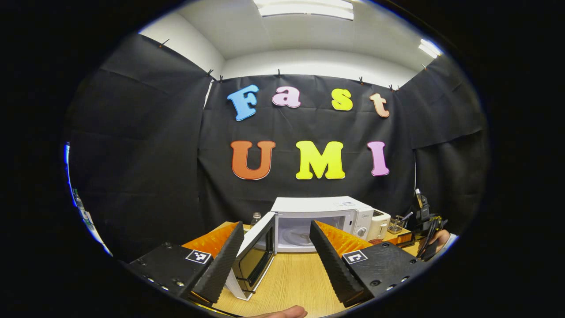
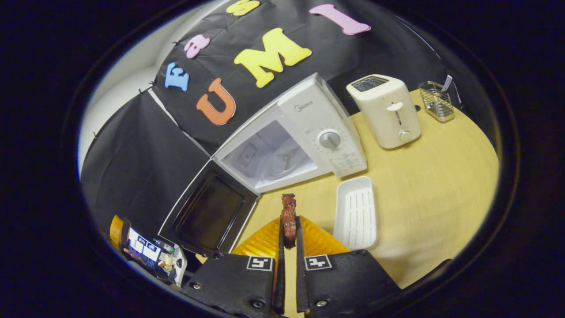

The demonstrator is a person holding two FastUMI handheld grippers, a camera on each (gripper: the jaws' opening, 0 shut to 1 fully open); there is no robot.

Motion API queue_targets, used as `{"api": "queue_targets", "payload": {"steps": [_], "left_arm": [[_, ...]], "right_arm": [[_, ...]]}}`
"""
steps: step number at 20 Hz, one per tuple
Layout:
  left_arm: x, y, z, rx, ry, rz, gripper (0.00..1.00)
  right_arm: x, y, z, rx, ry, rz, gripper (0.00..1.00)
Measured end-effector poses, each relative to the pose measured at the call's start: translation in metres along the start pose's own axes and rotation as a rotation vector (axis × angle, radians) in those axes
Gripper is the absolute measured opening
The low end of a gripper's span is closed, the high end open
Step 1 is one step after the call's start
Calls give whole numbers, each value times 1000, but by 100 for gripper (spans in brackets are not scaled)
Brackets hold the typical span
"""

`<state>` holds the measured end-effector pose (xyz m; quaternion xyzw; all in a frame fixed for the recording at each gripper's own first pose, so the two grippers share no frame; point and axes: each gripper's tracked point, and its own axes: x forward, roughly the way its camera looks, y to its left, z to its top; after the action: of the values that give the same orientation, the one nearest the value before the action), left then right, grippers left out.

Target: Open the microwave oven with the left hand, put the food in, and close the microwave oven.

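Note:
The white microwave (image 1: pixel 324 221) (image 2: pixel 304 128) stands on the wooden table with its door (image 1: pixel 256 256) (image 2: pixel 209 214) swung wide open, so the cavity and turntable show. My left gripper (image 1: pixel 276 247) is open and holds nothing; it hangs in front of the microwave, the door's edge just by its left finger. My right gripper (image 2: pixel 288 225) is shut on a brown strip of food (image 2: pixel 288 216), which sticks out past the fingertips, in front of the cavity opening. In the right gripper view, the other gripper (image 2: pixel 150 258) shows at the lower left beside the door.
A white slotted tray (image 2: pixel 355 212) lies on the table (image 2: pixel 432 176) right of the food. A cream toaster (image 2: pixel 388 110) (image 1: pixel 378 224) stands right of the microwave, and a wire basket (image 2: pixel 436 101) (image 1: pixel 396 224) beyond it. A fingertip (image 1: pixel 287 312) shows at the bottom edge.

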<state>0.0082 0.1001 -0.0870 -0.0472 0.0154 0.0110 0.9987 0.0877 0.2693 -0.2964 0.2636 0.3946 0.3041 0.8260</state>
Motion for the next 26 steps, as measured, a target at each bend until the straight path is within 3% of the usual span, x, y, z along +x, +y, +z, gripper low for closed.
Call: {"api": "queue_targets", "payload": {"steps": [5,9,12,17,19,22,26], "left_arm": [[-4,27,-8,-15,9,17,92],[-5,52,-25,-34,43,60,92],[-6,62,-34,-37,69,74,92],[-9,77,-31,-16,52,108,92],[-10,76,-33,-14,50,104,92],[-12,79,-28,-5,37,103,92],[-11,79,-35,-11,54,102,92]], "right_arm": [[74,52,7,80,-193,18,13],[138,75,39,72,-413,-42,13],[190,82,59,57,-511,-98,13],[274,61,81,48,-522,-225,13],[294,52,86,54,-500,-240,13],[305,48,92,62,-490,-227,14],[304,41,94,30,-505,-277,17]]}}
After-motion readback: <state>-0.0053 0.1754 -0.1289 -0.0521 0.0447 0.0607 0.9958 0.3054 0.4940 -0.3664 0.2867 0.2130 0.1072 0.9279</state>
